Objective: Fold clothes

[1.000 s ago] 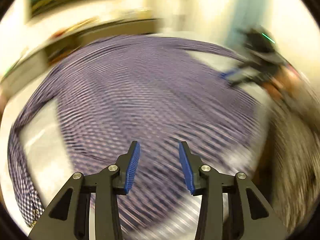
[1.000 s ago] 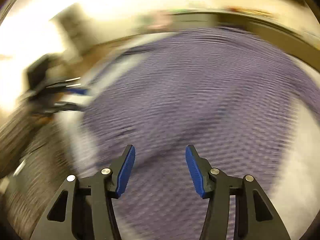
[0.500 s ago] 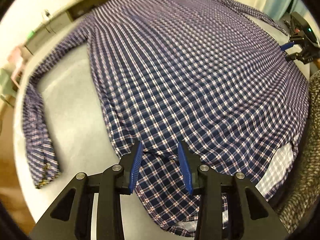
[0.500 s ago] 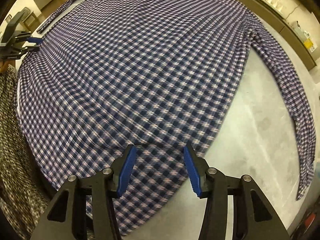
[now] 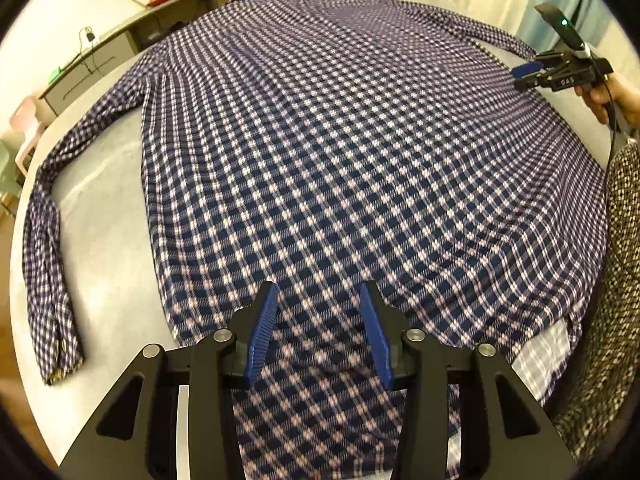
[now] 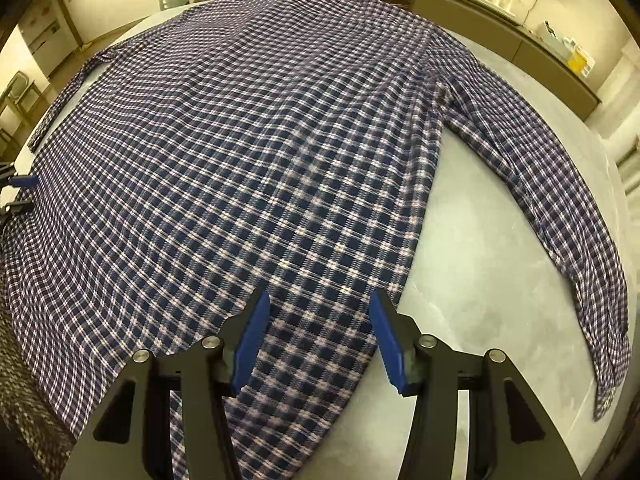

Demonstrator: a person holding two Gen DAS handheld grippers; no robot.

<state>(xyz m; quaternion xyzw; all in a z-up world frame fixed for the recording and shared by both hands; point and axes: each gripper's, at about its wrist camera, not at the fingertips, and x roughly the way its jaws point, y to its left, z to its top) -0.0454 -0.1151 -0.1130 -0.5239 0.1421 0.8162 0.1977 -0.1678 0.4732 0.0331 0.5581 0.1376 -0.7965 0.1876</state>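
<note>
Your checked shirt (image 5: 320, 152) lies spread out flat on the round grey worktop (image 5: 100, 208), and it covers most of it. The bottom hem hangs over the near edge, by you. One sleeve (image 5: 44, 264) lies along the left edge and the other sleeve (image 6: 552, 208) runs down the right edge.

Your left gripper (image 5: 318, 332) hangs over the hem at the near left part of the shirt. Its fingers (image 5: 262, 332) are about half open and have just been opening a bit more. Cloth shows between them, but they do not pinch it. Your right gripper (image 6: 320, 340) hangs over the near right side seam. Its fingers (image 6: 250, 340) stand apart too and hold nothing.

The shirt looks thin, soft and light. It will bend and sag when you lift it, and it may slide on the smooth worktop. I think the best places to grab are the hem corners or the side seams, where the cloth is doubled. Pinch both layers, or only the top one may come up.

There is bare worktop between each sleeve and the body. The sleeves lie close to the rim, so a pull could drag them off.
</note>
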